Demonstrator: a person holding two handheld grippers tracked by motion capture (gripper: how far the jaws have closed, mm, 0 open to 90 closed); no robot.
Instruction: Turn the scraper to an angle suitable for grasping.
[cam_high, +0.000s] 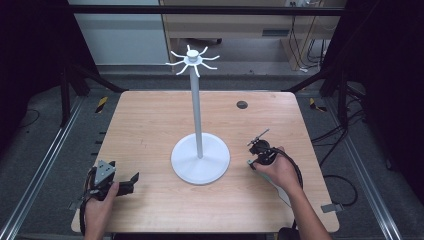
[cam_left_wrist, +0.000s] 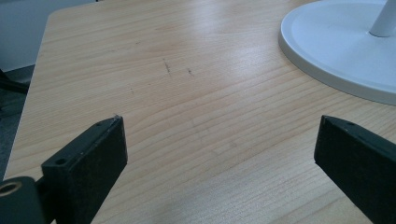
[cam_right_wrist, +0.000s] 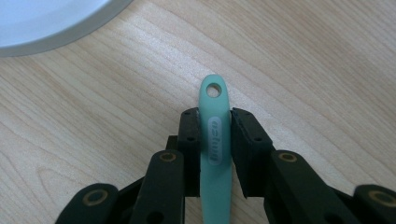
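Table (cam_left_wrist: 187, 93): light wood-grain top, prob. laminate, smooth w/ soft sheen, a few faint dark scuffs. Stand (cam_high: 200, 155): white, looks painted metal or plastic, can't tell which; round base smooth, semi-gloss; pole matt. Handle (cam_right_wrist: 215, 140): mint-green plastic or silicone, smooth, satin, w/ raised oval label. Right gripper (cam_right_wrist: 215, 149) jaws: black matt plastic, pads look rubbery, brass-coloured rivets at the links. Left gripper (cam_left_wrist: 219, 154) jaws: same black matt, slightly rough pad faces.

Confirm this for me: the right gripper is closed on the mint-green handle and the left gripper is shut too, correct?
Not quite. The left gripper is open, jaws wide apart over bare table, as the left gripper view shows. The right gripper does clamp the mint-green handle.
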